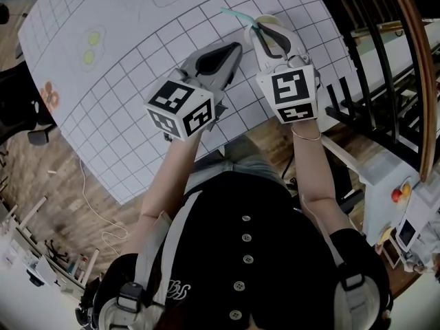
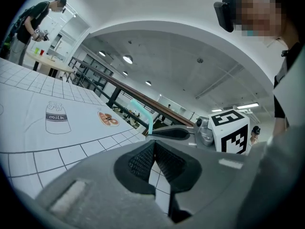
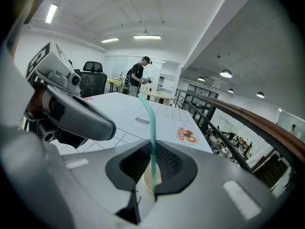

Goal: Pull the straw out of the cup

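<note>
Teal bent straw pinched between right gripper's ribbed black fingers

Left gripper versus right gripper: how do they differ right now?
The right gripper is shut on the green straw; the left gripper is shut on nothing. The right gripper has the cup beneath its jaws; the left gripper has only gridded mat. Both carry marker cubes.
</note>
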A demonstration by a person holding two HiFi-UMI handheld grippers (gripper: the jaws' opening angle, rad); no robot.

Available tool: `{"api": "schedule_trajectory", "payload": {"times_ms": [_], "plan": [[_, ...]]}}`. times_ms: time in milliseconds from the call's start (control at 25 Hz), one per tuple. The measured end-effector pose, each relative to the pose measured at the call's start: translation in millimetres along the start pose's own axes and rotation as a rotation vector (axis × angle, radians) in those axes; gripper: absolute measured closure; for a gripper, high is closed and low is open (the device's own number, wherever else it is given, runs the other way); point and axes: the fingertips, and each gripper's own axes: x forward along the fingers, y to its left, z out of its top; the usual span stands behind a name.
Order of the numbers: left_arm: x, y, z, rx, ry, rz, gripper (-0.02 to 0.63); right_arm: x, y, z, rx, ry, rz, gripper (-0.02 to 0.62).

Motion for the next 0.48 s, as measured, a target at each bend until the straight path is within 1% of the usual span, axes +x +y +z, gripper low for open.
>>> {"api": "schedule_trajectory", "payload": {"times_ms": [160,480], "plan": [[-7,-9,3,0.019,-0.002,-0.017,0.606,-10,1,9,0.005,-0.027,-0.028,0.565],[-23,-31,15,0.068,-0.021,-0.048,0.606,-39,-2,40,0.016,-0.116,-0.098,0.565]]}}
